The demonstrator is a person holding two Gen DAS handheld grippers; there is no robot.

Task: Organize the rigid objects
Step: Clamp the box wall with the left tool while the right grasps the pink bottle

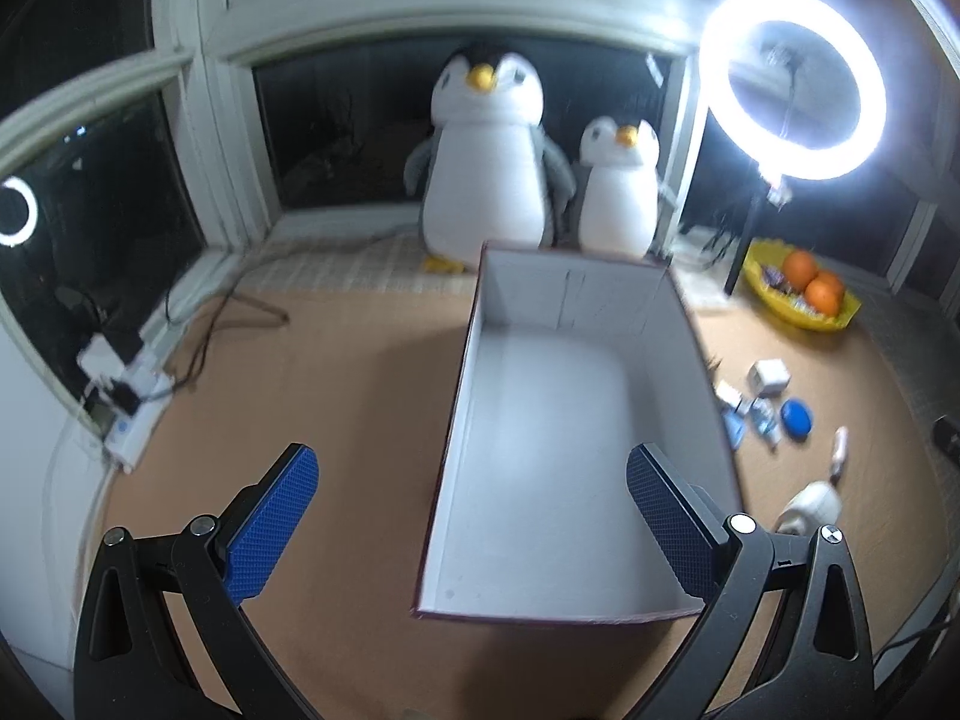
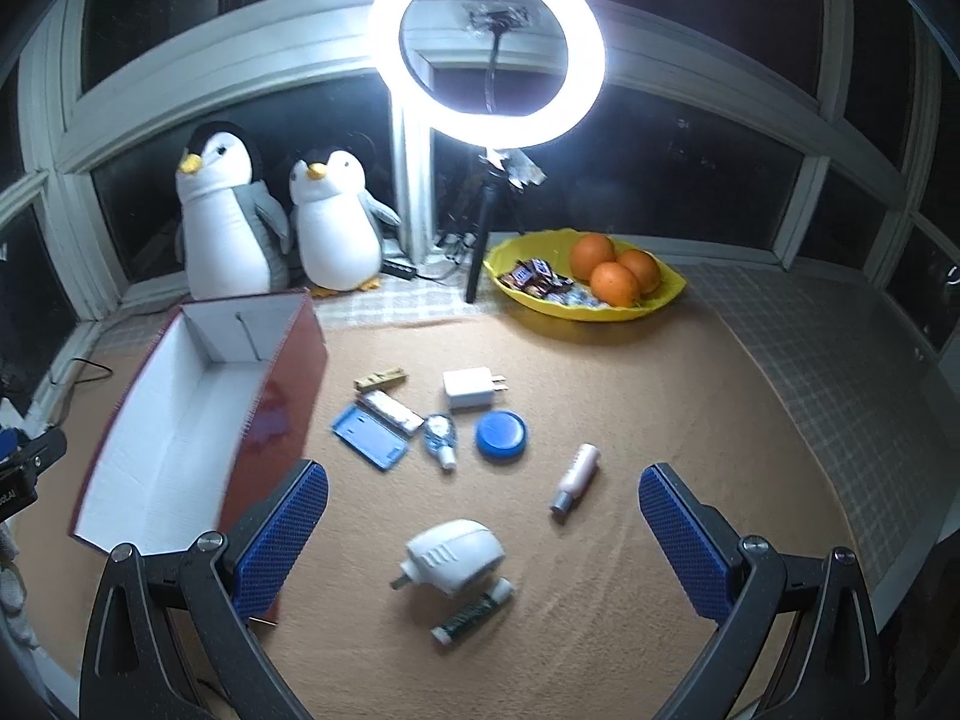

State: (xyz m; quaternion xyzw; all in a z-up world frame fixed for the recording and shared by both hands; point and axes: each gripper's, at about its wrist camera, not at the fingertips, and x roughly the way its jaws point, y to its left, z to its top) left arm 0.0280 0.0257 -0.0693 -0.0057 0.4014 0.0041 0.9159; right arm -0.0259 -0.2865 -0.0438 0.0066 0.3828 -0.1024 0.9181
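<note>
Between the spread right hand-held gripper [image 2: 483, 525] fingers lies a white plug [image 2: 454, 555].

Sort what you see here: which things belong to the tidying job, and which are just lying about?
Part of the job: box, white charger, blue round lid, pink bottle, blue card holder, white plug-in device, green tube.

Just lying about: two plush penguins, ring light, yellow fruit bowl.
</note>
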